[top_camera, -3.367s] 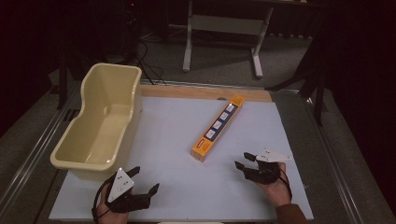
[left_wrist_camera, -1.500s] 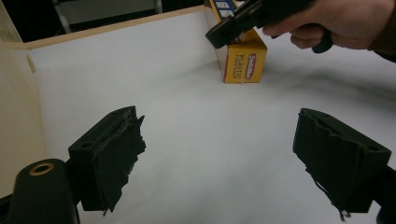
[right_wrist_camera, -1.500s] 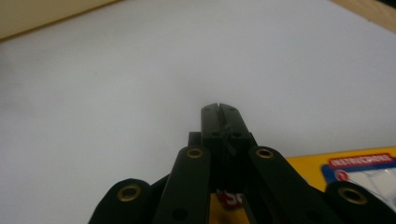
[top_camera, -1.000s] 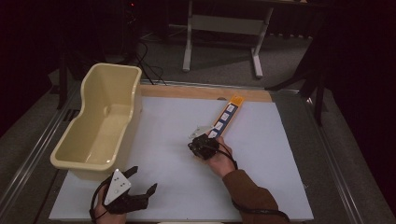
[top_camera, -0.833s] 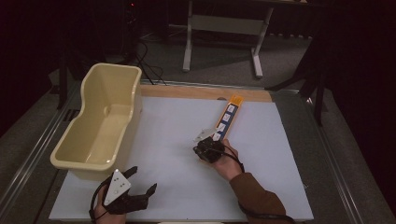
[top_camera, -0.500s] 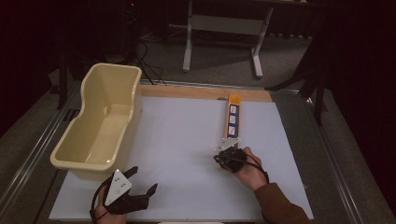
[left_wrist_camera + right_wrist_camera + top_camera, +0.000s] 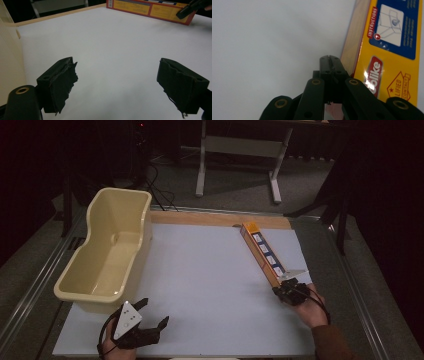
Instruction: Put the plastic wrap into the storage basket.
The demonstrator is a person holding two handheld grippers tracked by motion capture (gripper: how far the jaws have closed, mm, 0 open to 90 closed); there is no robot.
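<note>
A long yellow and orange box (image 7: 261, 251) lies flat on the white table top (image 7: 200, 270), running from the far middle toward the near right. My right gripper (image 7: 282, 290) is at its near end, shut, with nothing between the jaws. In the right gripper view its tips (image 7: 330, 58) lie against the tan left side of the box (image 7: 392, 50). My left gripper (image 7: 153, 312) rests near the front left edge, open and empty. In the left gripper view its jaws (image 7: 117, 67) stand wide apart over bare table, with the box (image 7: 150, 7) far off.
A cream plastic tub (image 7: 80, 285) stands empty along the left side of the table; its wall (image 7: 10, 62) is close to my left gripper. A wooden strip (image 7: 220, 219) borders the far edge. A metal stand (image 7: 237, 145) is on the floor beyond.
My right gripper went to the box's near end and swept it to the right, so the box swung round and now points far-left to near-right. The left gripper stayed put.
</note>
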